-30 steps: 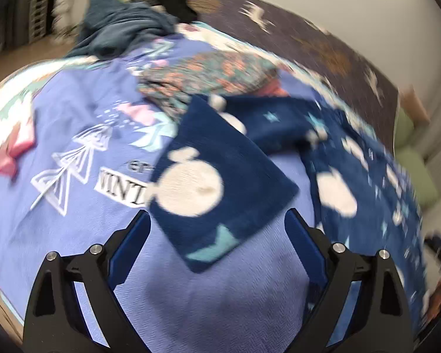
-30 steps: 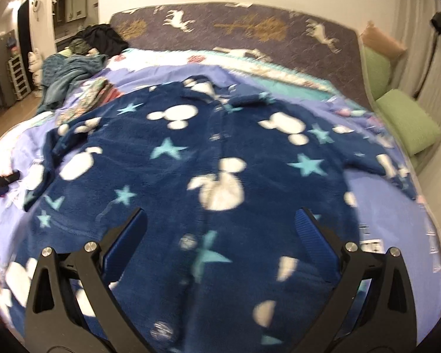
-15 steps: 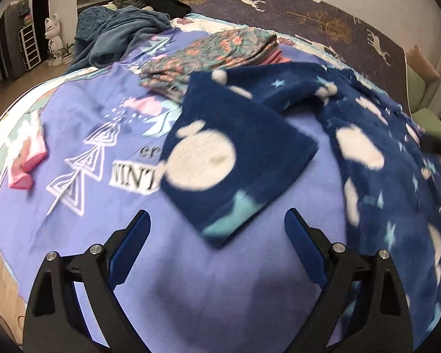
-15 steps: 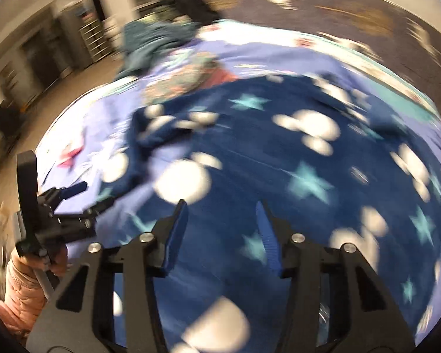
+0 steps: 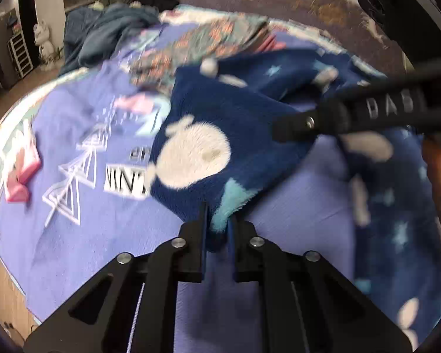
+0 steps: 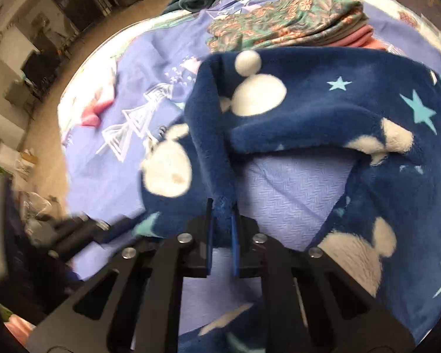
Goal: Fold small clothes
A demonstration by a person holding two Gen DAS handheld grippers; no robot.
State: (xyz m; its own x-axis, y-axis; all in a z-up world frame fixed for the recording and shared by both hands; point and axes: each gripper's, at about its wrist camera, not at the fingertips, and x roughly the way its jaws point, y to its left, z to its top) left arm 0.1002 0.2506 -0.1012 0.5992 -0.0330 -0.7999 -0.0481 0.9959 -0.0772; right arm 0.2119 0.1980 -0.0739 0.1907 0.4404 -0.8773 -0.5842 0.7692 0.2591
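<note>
Navy fleece garment (image 5: 220, 111), printed with white mouse heads and teal stars, lies spread on the lilac bedspread (image 5: 82, 235). We note one sleeve (image 5: 197, 153) stretched toward the bed's near edge. We see the left gripper (image 5: 217, 220) closing on the cuff end of that sleeve, with teal-patterned fleece pinched between its jaws. In the right wrist view we see the right gripper (image 6: 222, 217) closing too, with a raised ridge of the same sleeve's edge (image 6: 214, 135) between its blue pads. Its black body crosses the left wrist view above the sleeve. We record a folded floral pile (image 6: 288, 17) lying just behind the garment, and a rumpled dark teal blanket (image 5: 103, 32) near the far end of the bed. Both views are partly blurred.
</note>
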